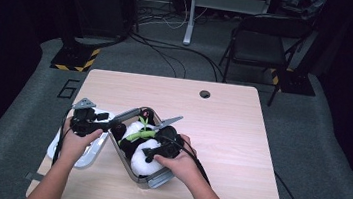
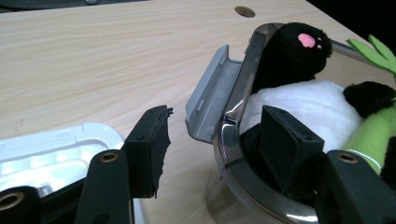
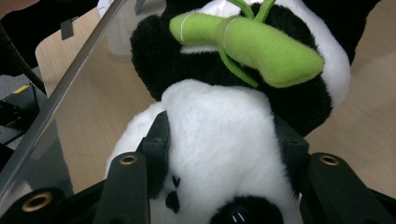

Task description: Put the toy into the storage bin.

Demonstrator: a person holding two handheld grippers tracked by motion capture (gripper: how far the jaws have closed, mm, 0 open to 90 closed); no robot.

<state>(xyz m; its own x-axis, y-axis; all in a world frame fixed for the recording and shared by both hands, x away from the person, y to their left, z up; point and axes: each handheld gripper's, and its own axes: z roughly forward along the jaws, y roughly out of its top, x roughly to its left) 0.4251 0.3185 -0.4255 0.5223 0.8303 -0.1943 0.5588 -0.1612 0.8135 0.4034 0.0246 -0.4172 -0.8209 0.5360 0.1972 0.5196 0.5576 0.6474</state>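
A plush panda (image 1: 142, 141) with a green bamboo stalk (image 3: 252, 44) sits inside a clear container (image 1: 126, 167) on the wooden table (image 1: 229, 146). My right gripper (image 3: 224, 140) is shut on the panda's white head, both pads pressed into the plush; in the high view the right gripper (image 1: 147, 149) is over the container. My left gripper (image 2: 217, 135) straddles the container's rim (image 2: 231, 126) near its grey latch (image 2: 208, 100), one jaw outside and one inside against the panda (image 2: 303, 100). Its pads stand apart from the rim. In the high view the left gripper (image 1: 110, 124) is at the container's left corner.
A white lid (image 1: 88, 154) lies on the table left of the container, under my left hand, and the lid (image 2: 56, 149) is also in the left gripper view. A cable hole (image 1: 205, 93) marks the table's far side. A folding chair (image 1: 261, 44) and floor cables lie beyond the table.
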